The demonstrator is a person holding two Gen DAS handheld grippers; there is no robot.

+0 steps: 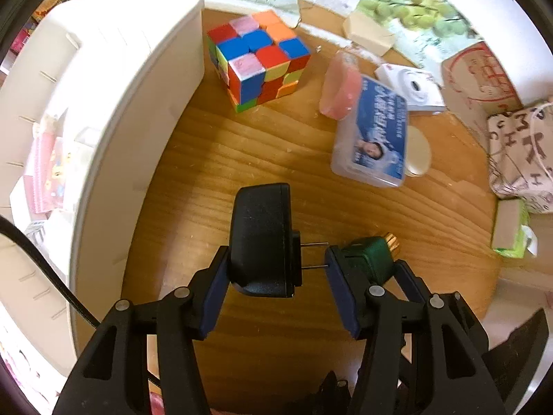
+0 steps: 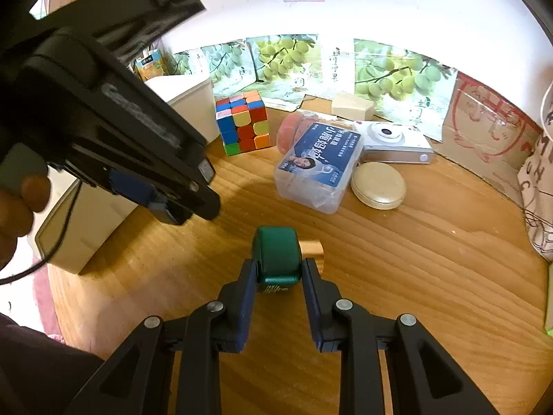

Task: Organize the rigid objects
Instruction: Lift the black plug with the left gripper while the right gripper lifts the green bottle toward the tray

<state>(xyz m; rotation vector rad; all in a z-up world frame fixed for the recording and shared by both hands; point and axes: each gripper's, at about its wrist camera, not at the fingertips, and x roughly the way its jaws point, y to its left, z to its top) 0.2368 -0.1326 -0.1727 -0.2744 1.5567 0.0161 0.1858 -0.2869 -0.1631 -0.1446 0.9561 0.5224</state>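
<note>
A: Left edge: white storage bin [image 1: 114, 110], pink booklets inside it. Your left gripper [image 1: 273, 269] sits just beside the bin, above the wooden tabletop [image 1: 242, 159].

B: State of its fingers [image 1: 214, 294]?

A: Closed across a black plug adapter [image 1: 259, 238]: the left finger lies against its body, and its two metal prongs reach the right finger. Adapter is held off the tabletop.

B: And your right gripper [image 2: 278, 276]?

A: Its fingers [image 2: 243, 297] are clamped on a green block with a brass end [image 2: 276, 254], low over the tabletop; whether it touches the wood, cannot tell. In the left view the block shows just right of the adapter.

B: Further back?

A: Rubik's cube [image 1: 257, 58] near the bin's far corner. Right of it, a pink translucent piece [image 1: 338, 86] touching a clear plastic box with a blue label [image 1: 373, 135]. A round cream compact [image 2: 378, 185] lies just beside that box, with a white instant camera [image 2: 394, 141] behind. Fabric bag with letters [image 1: 522, 152] at far right.
</note>
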